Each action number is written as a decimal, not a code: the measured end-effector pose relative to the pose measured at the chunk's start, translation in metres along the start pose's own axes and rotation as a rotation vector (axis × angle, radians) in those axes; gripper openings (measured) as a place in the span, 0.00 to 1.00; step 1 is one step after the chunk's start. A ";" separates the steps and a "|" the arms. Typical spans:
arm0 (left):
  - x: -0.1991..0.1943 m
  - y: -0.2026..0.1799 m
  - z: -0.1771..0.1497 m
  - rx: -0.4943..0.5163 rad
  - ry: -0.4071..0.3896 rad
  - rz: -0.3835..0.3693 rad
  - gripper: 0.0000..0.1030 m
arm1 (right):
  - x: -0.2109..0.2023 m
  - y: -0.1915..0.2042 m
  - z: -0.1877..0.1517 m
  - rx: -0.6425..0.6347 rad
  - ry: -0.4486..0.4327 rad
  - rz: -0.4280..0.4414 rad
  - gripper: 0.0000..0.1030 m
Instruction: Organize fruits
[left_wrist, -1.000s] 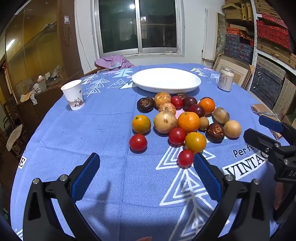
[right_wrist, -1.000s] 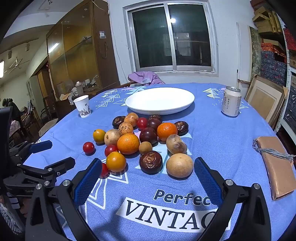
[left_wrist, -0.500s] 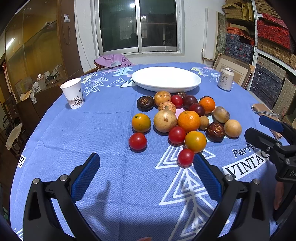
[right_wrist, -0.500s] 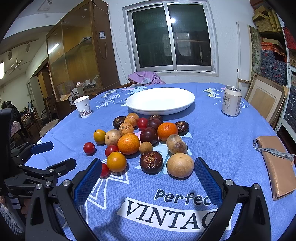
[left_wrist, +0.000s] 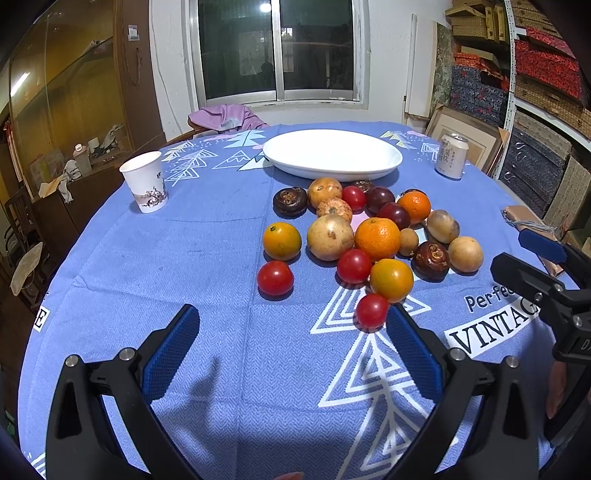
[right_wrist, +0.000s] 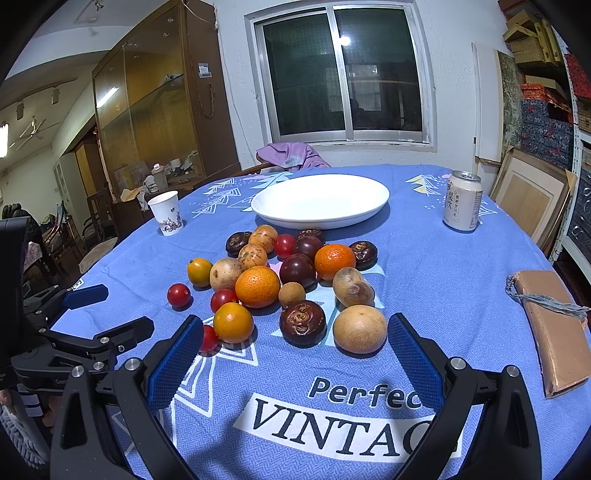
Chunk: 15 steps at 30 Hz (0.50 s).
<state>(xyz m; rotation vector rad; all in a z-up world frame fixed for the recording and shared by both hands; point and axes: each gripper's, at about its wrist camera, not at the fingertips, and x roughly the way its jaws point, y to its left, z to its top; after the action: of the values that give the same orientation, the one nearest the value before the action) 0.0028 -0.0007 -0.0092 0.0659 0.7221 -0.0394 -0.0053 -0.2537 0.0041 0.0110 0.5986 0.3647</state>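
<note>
Nothing had been picked up: the fruits (right_wrist: 288, 284) lay heaped on the blue tabletop (right_wrist: 436, 280), just in front of the empty white plate (right_wrist: 320, 201). The left hand-held gripper (left_wrist: 291, 354) and the right hand-held gripper (right_wrist: 295, 360) both stood spread wide and empty, short of the pile. The step in hand looked like the approach. Next, probably, the right one had to close on the nearest pale round fruit (right_wrist: 360, 328), though its kind was hard to tell.

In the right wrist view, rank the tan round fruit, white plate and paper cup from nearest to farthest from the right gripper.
1. Tan round fruit, just ahead of the right gripper.
2. White plate, centre, beyond the fruit pile.
3. Paper cup, far left.
</note>
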 end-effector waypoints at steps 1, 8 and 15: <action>0.000 0.000 0.000 0.000 0.000 0.001 0.96 | 0.000 0.000 0.000 0.000 0.000 0.000 0.97; 0.000 0.001 0.000 -0.001 0.004 -0.001 0.96 | 0.000 0.000 0.000 0.001 0.000 0.001 0.97; 0.000 0.001 -0.001 -0.005 0.007 -0.003 0.96 | 0.000 0.000 0.000 0.001 0.000 0.001 0.97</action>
<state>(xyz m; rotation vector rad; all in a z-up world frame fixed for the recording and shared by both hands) 0.0024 0.0008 -0.0096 0.0601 0.7292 -0.0403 -0.0055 -0.2536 0.0040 0.0124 0.5991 0.3650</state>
